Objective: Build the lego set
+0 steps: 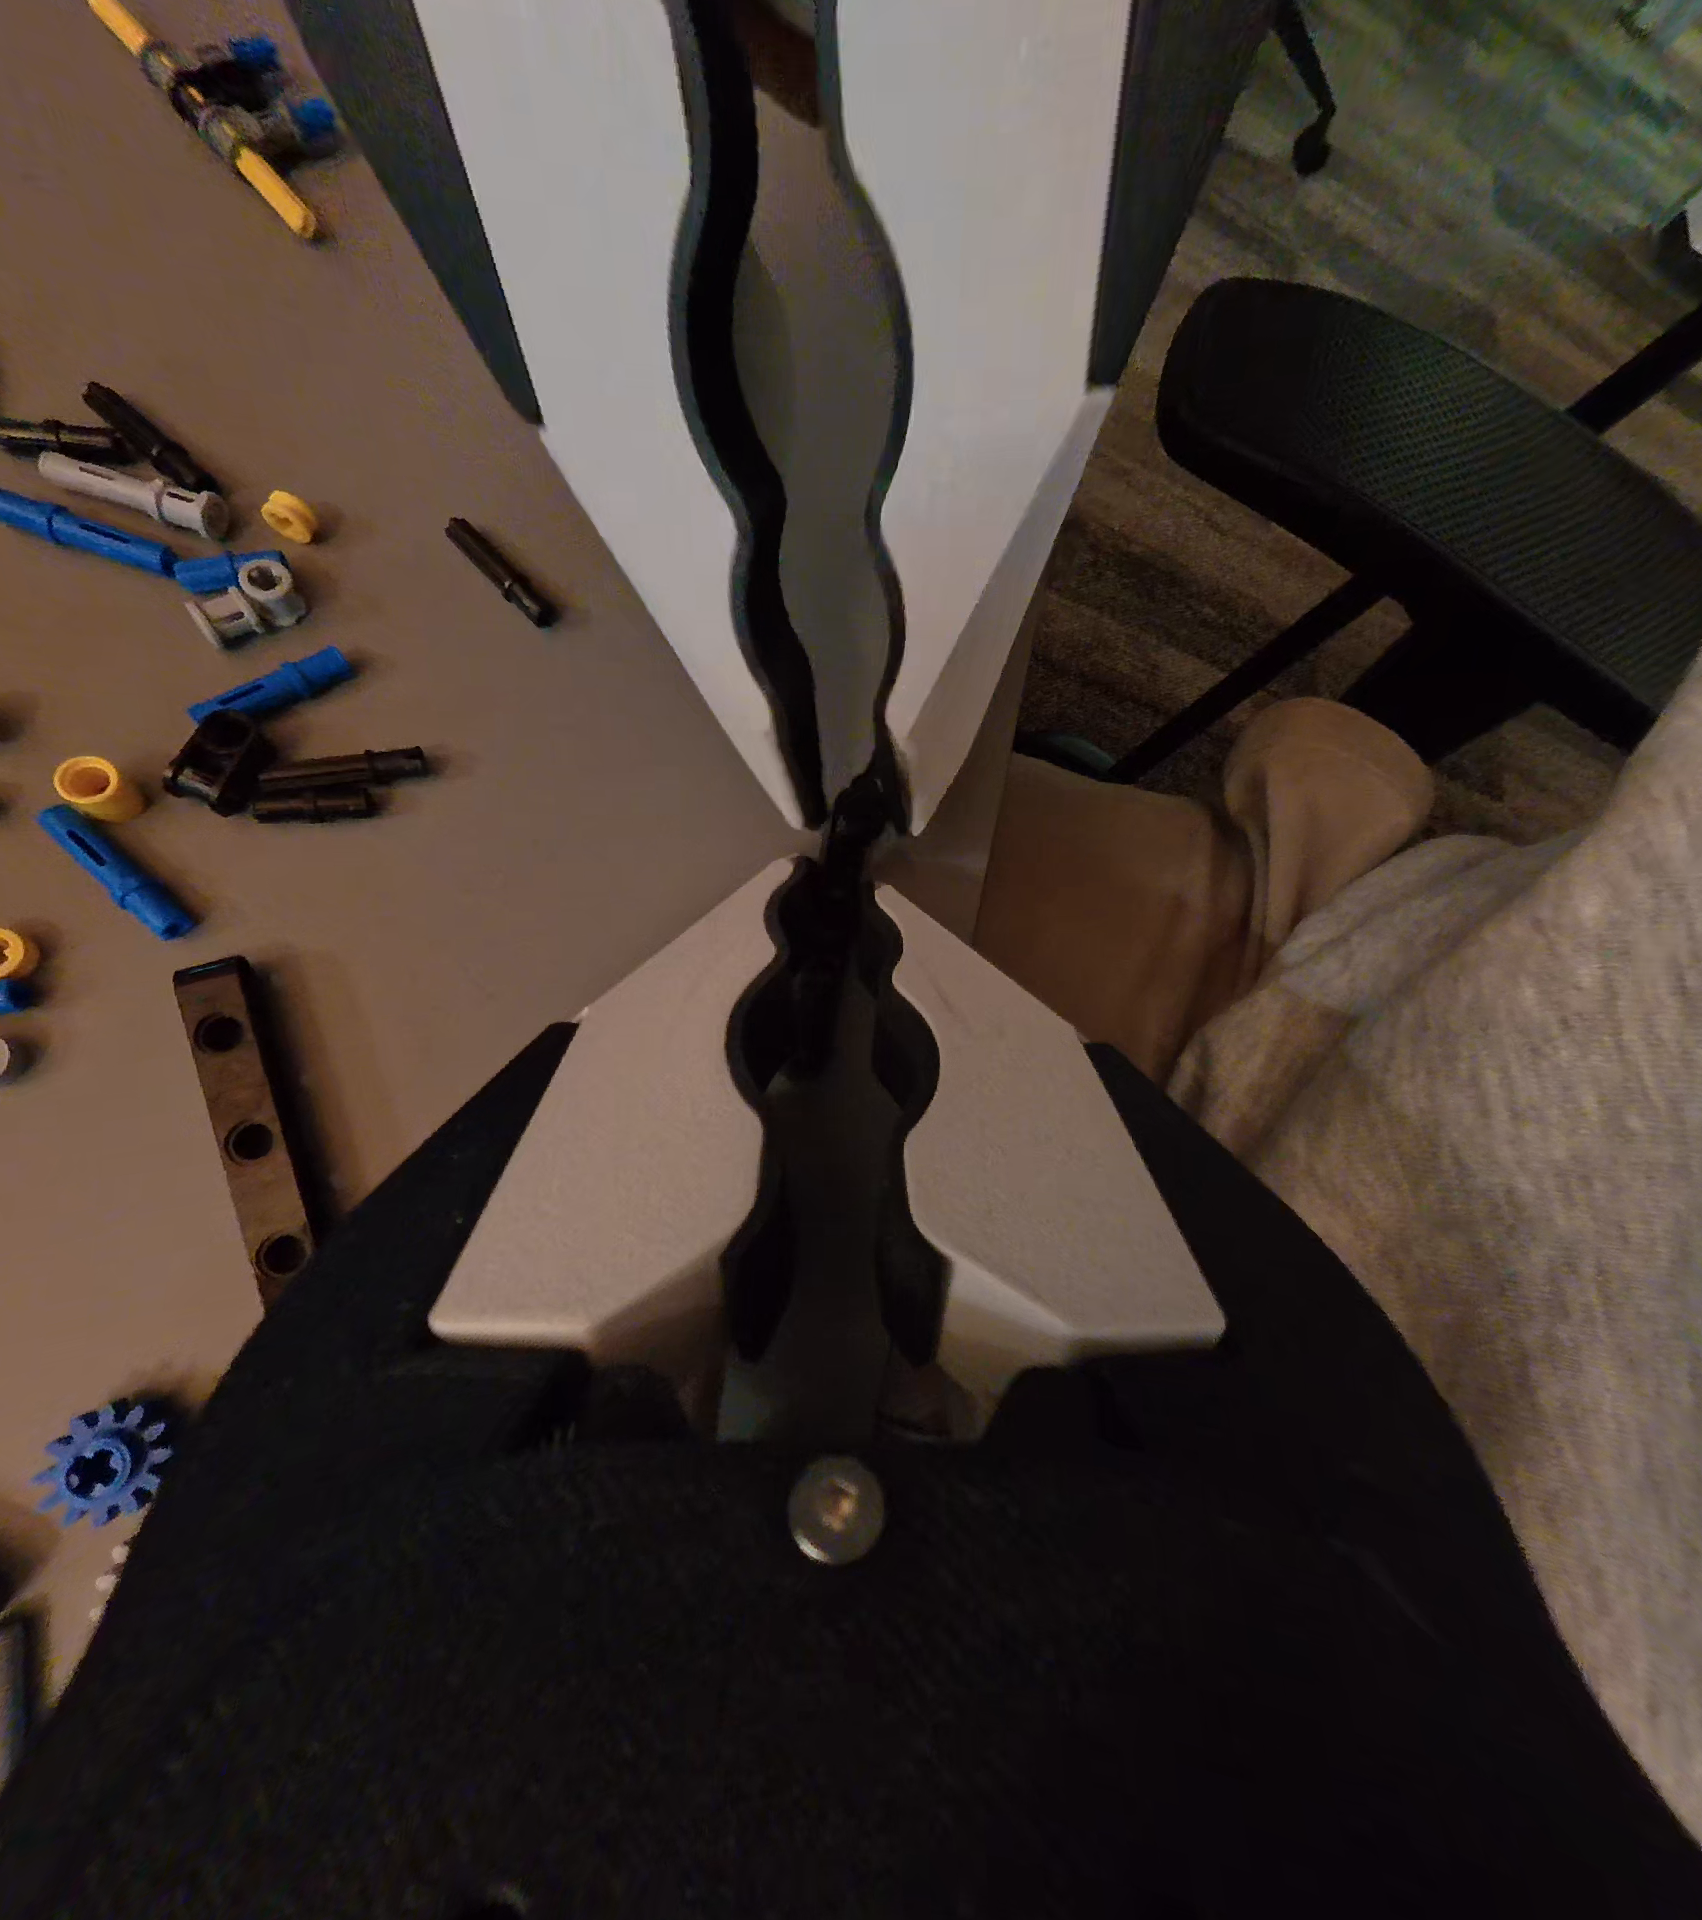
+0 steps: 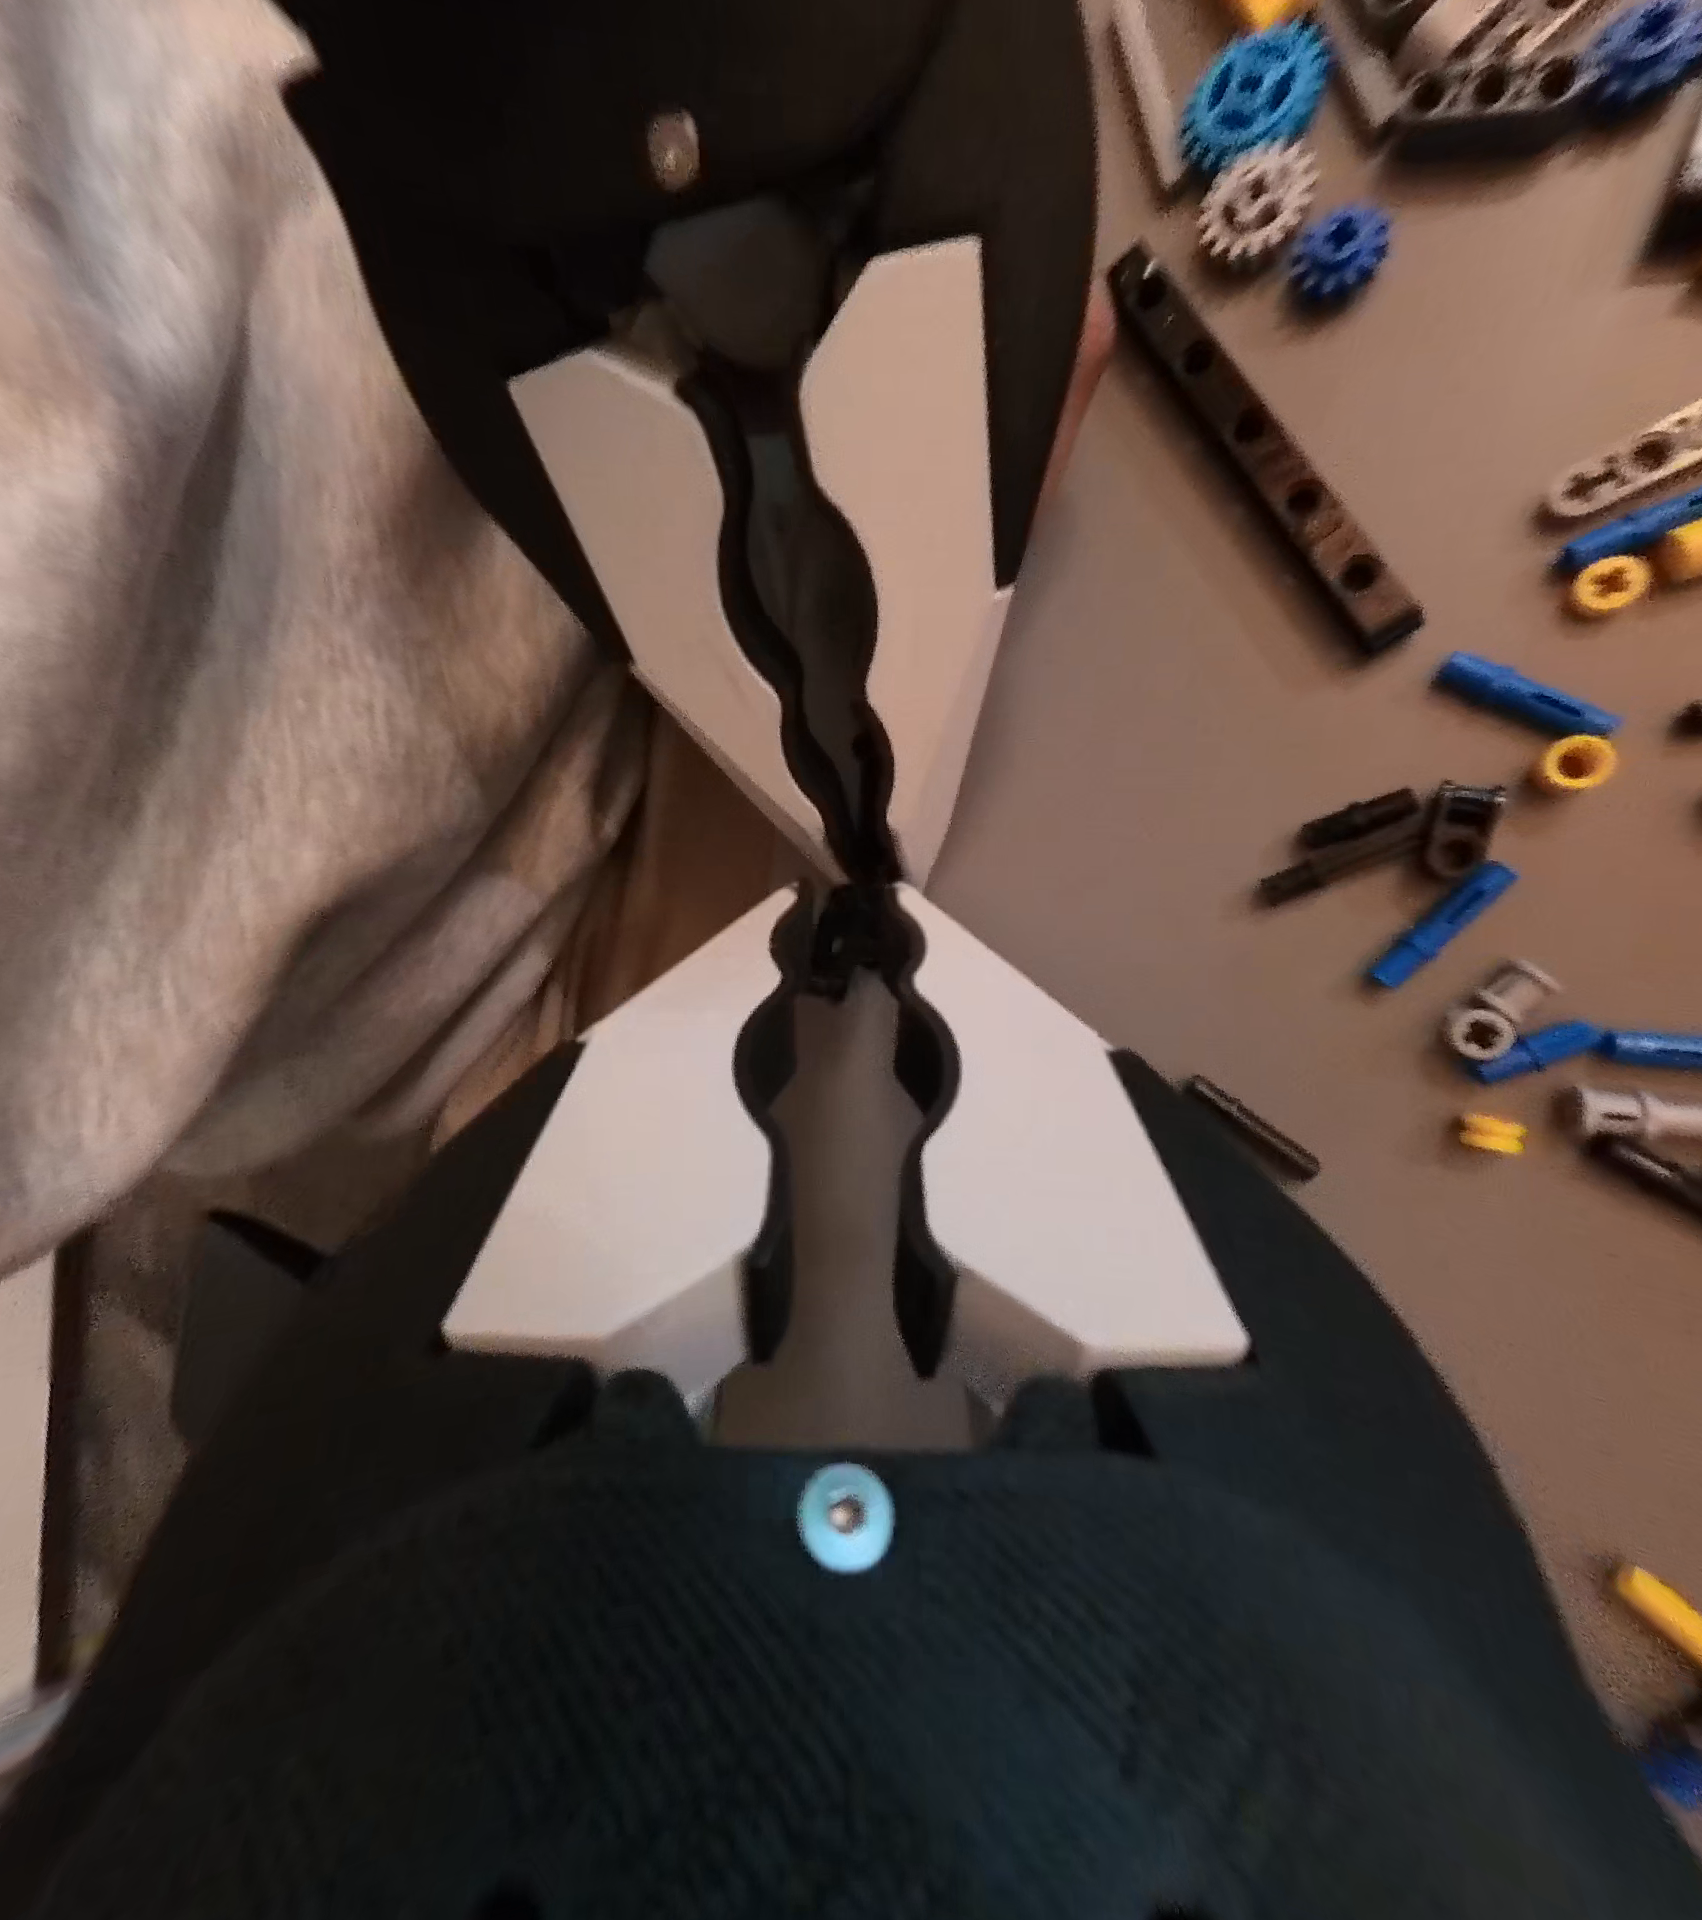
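Left wrist view: left gripper [image 1: 842, 883] and right gripper [image 2: 842, 940], tip to tip, clench one small black pin [image 1: 842, 831]; light, rigid, slippery; hold mid-shaft.

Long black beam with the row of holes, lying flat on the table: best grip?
Take the black beam across its narrow width, near the middle, coming straight down from above. It lies flat with holes facing up, long sides bare and free of neighbouring parts, so the fingers likely fit on both sides. An end grip would probably let it swing.
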Available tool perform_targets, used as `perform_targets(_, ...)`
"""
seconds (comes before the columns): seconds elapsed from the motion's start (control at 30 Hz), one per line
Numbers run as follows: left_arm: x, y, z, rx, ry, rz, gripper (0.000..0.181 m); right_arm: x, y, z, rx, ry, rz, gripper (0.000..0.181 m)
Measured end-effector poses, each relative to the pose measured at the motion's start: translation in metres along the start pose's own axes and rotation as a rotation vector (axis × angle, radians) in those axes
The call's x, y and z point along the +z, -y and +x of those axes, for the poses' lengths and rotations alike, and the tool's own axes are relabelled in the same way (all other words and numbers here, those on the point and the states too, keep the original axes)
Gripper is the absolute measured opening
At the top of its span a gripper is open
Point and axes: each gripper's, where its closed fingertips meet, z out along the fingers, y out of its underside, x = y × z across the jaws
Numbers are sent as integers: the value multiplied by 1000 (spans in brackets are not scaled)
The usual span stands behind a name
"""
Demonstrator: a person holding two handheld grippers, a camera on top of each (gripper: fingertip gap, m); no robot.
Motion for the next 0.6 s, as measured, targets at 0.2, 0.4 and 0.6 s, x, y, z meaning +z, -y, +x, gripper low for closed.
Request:
perform_targets(0.2,0,0,0,-1,-1,0,7,-16,5,6,39,-137,152,15)
perform_targets(0.4,0,1,-2,6,24,4,8,-26,-5,17,93,-418,251,16)
perform_targets(0.6,0,1,-3,6,34,6,8,-28,-29,-6,107,-637,303,18)
